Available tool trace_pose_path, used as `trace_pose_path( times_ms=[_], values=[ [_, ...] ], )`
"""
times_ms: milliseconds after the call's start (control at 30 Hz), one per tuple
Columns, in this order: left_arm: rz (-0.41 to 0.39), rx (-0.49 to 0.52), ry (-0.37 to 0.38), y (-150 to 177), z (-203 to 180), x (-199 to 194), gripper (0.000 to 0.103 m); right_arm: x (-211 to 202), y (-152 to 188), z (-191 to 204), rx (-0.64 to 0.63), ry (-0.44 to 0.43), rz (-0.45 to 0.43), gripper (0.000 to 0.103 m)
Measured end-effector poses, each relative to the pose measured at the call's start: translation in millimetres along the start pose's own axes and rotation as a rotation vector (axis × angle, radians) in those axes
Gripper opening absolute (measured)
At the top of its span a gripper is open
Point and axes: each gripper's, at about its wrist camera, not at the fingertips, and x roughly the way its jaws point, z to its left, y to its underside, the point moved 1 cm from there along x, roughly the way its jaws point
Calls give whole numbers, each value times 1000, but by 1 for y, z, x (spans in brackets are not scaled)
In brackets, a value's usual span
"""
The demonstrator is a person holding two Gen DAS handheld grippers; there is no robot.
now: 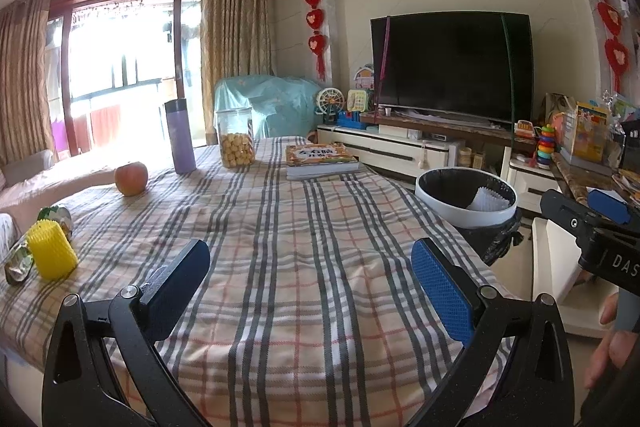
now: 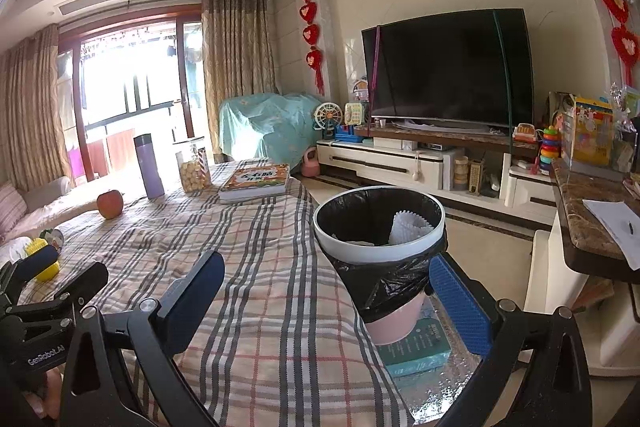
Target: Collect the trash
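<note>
Over a bench [image 1: 304,247] draped in a checked cloth, the left gripper [image 1: 310,287] hangs with its jaws wide and nothing between them. The right gripper [image 2: 324,303] is likewise spread wide and empty, poised at the bench's right edge with the bin [image 2: 378,223] just ahead of it.

From the left wrist view, the trash shows plainly at the near left of the bench: a yellow foam net [image 1: 52,255] standing upright, with a crumpled wrapper [image 1: 18,263] touching its left side and another wrapper [image 1: 56,217] just behind it. The right wrist view shows only a sliver of the yellow net, mostly hidden behind the other gripper's arm.

The bin, lined with a black bag [image 2: 384,279], stands off the bench's right edge. The right wrist view looks down into it and shows a white foam net [image 2: 410,227] lying against the inner wall, as well as the bin's pink base and a teal box [image 2: 416,351] beneath it; the left wrist view shows only the rim and the white net.

Both views share the far end of the bench: an apple [image 1: 131,178], a purple flask [image 1: 180,135], a jar of biscuits [image 1: 236,139] and a book [image 1: 322,159], all well apart from the trash. A hand [image 1: 612,343] shows at the right border of the left wrist view.
</note>
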Motion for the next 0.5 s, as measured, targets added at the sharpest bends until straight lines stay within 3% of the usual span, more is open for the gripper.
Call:
trace_pose_path(
  times_ms=[500],
  values=[
    [-1,3,2,2,-1,-1,103,-2,0,2,2,-5,-2,103]
  ],
)
